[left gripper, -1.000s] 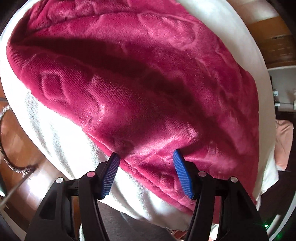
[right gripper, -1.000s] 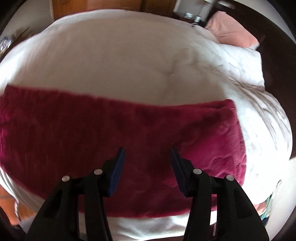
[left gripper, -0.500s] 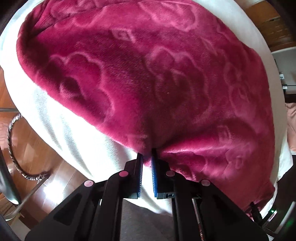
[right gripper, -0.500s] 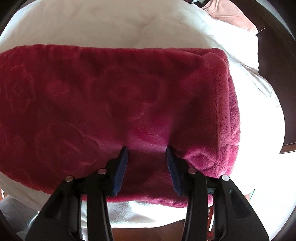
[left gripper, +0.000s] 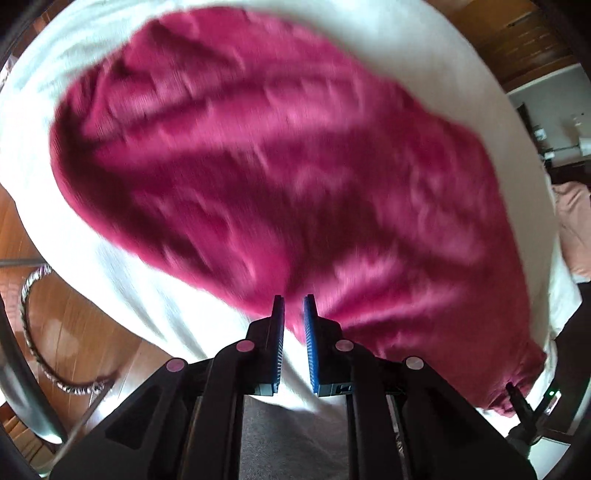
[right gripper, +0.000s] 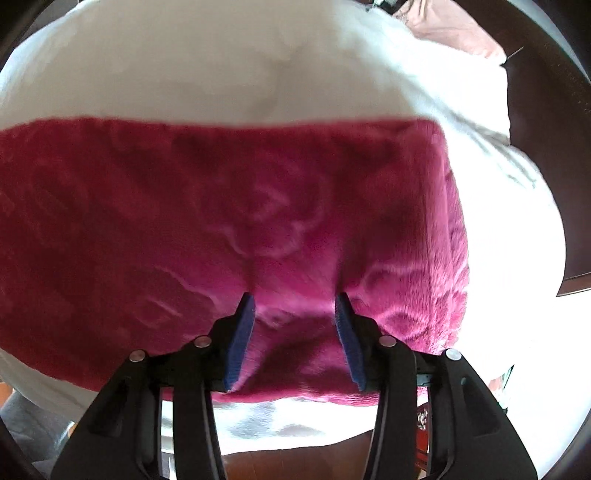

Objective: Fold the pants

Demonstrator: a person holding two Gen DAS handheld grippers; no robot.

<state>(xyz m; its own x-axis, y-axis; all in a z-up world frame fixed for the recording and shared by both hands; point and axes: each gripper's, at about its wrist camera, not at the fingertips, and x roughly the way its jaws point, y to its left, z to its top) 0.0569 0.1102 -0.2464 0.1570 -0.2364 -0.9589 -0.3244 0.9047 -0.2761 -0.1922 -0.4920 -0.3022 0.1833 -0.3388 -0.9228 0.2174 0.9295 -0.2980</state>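
The magenta plush pants [left gripper: 280, 155] are lying spread across the white bedding [left gripper: 122, 280] of a bed, with their embossed pile facing up. In the left wrist view, the left gripper [left gripper: 293, 308] is sitting at the near edge of the garment with its 2 blue fingers [left gripper: 277, 332] drawn almost together, leaving only a narrow slot in which a pinch of the fabric edge appears to be held; motion blur over the cloth is suggesting that this edge is being lifted or pulled. In the right wrist view, the right gripper [right gripper: 295, 314] is pressing its tips into the pants [right gripper: 229, 221] near their right end, with the fingers [right gripper: 242, 328] standing wide apart and a raised ridge of pile lying between them, not yet clamped. This placement is probably serving to gather a second hold along the same near edge, so that both corners can be carried over together and the fold falls square. A pink pillow [right gripper: 447, 26] is resting at the far corner of the bed, well apart from the garment, and wooden flooring [left gripper: 74, 325] is showing beside the mattress.
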